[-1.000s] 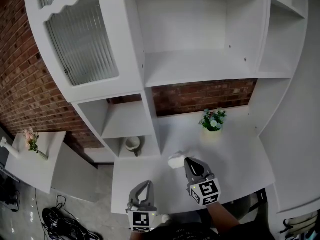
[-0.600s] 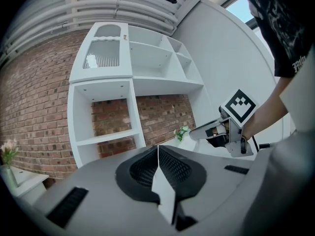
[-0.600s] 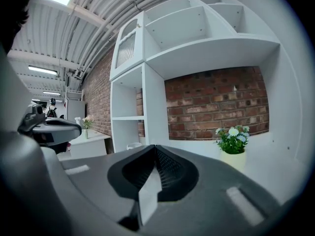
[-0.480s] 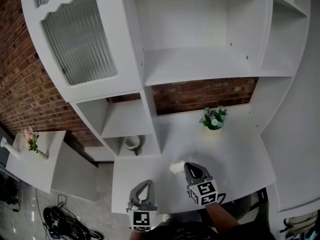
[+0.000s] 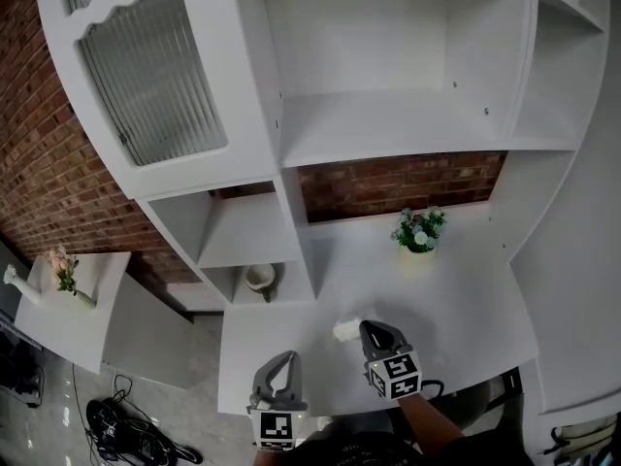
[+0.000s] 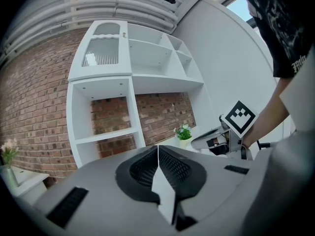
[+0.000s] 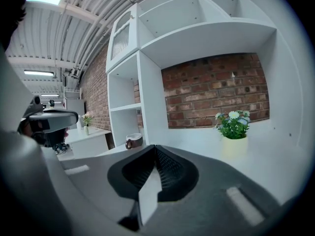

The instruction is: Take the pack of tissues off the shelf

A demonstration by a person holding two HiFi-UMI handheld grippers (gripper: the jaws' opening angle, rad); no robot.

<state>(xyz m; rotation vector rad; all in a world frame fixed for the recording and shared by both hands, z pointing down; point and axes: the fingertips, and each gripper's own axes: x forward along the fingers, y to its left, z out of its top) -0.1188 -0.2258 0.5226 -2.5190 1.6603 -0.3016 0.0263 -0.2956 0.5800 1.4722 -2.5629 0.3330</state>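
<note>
The left gripper and the right gripper are built alike. Each is a smooth grey moulded shell that narrows toward two black jaws. The inner faces of the jaws carry a fine ribbed grid, and a pale wedge-shaped piece sits just behind them. Slim oblong slots are set into the top of each shell. At its rear end each gripper carries a white marker cube printed with black square patterns. The person wears a black short-sleeved T-shirt with pale print.
</note>
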